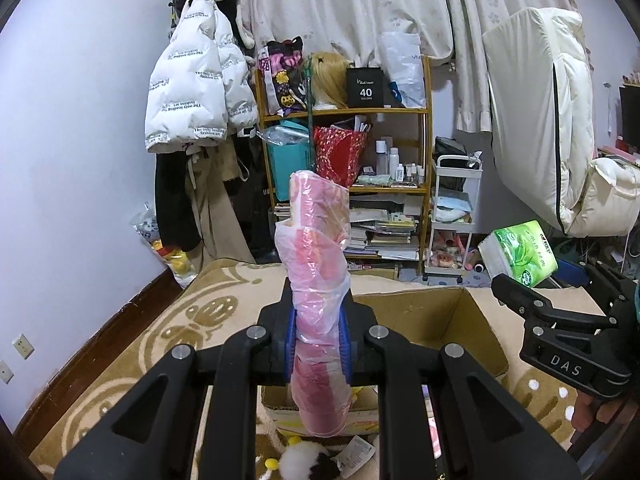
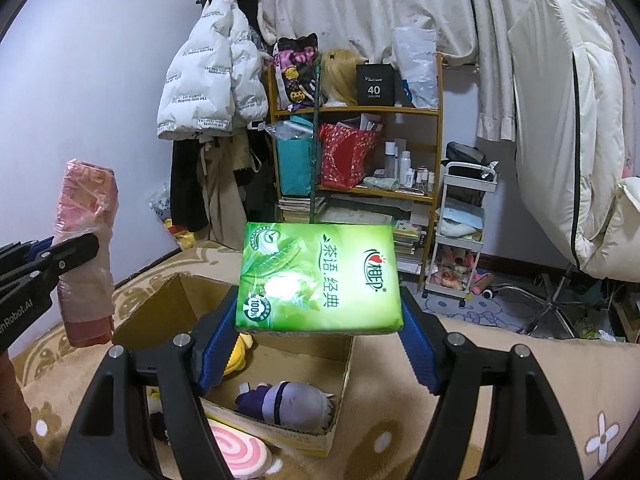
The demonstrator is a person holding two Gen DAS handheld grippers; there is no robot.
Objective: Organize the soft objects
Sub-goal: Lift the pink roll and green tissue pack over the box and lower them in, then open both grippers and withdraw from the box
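Note:
My left gripper [image 1: 318, 340] is shut on a pink roll wrapped in clear plastic [image 1: 318, 264] and holds it upright above an open cardboard box [image 1: 472, 320]; the roll also shows in the right wrist view [image 2: 86, 248]. My right gripper [image 2: 318, 340] is shut on a green tissue pack [image 2: 318, 276], held above the same box [image 2: 340, 412]; the pack also shows in the left wrist view [image 1: 518, 254]. Inside the box lie a purple plush [image 2: 288, 400] and a yellow plush [image 2: 240, 354].
The box stands on a beige patterned blanket [image 2: 500, 380]. A pink swirl cushion [image 2: 236, 448] and a white plush [image 1: 304, 460] lie by the box. A wooden shelf [image 2: 360, 112], hung coats [image 1: 200, 92], a white cart [image 2: 460, 240] and bedding [image 2: 572, 140] stand behind.

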